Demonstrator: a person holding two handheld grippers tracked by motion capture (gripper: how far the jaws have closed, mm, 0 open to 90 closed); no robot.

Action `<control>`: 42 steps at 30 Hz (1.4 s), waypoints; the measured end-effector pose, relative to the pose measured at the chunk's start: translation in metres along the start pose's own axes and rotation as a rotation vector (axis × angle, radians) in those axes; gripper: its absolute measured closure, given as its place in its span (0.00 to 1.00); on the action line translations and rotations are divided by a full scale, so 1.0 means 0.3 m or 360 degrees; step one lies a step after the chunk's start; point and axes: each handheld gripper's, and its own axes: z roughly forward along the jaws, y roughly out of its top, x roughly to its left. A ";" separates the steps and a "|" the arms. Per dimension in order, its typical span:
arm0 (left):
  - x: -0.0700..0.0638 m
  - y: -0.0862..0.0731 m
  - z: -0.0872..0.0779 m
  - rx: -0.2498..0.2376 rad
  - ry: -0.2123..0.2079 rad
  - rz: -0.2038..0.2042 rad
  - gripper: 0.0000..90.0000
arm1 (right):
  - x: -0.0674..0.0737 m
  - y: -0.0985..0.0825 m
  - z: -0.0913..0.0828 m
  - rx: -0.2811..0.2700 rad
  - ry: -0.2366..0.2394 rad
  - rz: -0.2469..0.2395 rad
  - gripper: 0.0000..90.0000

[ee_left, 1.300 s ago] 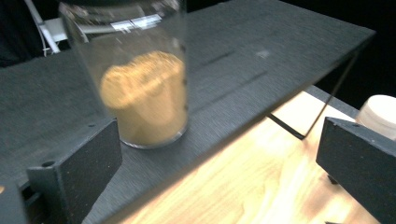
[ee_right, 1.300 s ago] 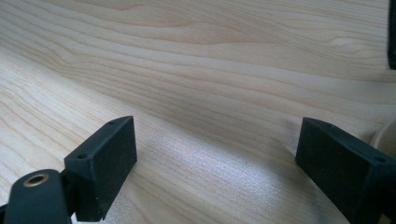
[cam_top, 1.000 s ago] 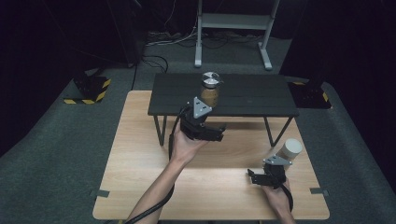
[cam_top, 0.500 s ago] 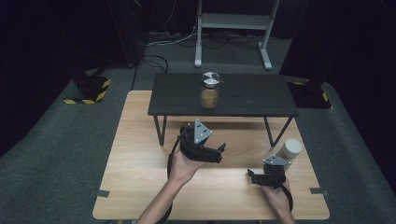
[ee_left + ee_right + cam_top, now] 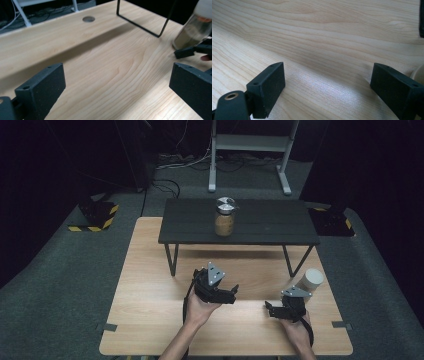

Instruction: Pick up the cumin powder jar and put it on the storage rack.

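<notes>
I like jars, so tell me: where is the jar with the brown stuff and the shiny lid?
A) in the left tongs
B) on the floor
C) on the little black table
C: the jar stands on the little black table, apart from both tongs.

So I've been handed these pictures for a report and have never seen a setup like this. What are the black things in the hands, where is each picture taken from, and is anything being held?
There is no robot here. A person holds a hand-held tool with two black jaws in each hand: the left gripper and the right gripper. The high view looks down from above the person's side. The two gripper views come from cameras riding on each tool, looking along its own jaws.

The hands work over a light wooden table. On it stands a low black table bearing a jar with brownish contents. A second jar with a white lid stands on the wood just behind the right gripper.

Both pairs of jaws stand open with only bare wood between them, so nothing is held.
</notes>
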 end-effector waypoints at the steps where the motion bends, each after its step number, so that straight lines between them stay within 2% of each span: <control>1: -0.003 -0.008 0.009 0.0012 0.0008 -0.0005 0.01 | 0.000 0.000 0.000 0.0000 0.0000 0.0000 0.13; 2: -0.009 -0.024 0.031 0.0040 0.0032 -0.0005 0.01 | 0.000 0.000 0.000 0.0000 0.0000 0.0000 0.13; 11: -0.024 -0.070 0.104 0.0109 0.0101 -0.0042 0.01 | 0.000 0.000 0.000 0.0000 0.0000 -0.0001 0.13; 16: -0.022 -0.088 0.135 0.0140 0.0108 -0.0066 0.00 | 0.000 0.000 0.000 0.0000 0.0000 0.0000 0.13; 29: -0.033 -0.114 0.155 0.0128 0.0148 -0.0077 0.00 | -0.001 -0.001 0.000 -0.0002 -0.0001 -0.0003 0.13; 42: -0.019 -0.127 0.177 0.0167 0.0150 -0.0107 0.00 | -0.003 -0.002 0.000 -0.0004 0.0004 0.0002 0.13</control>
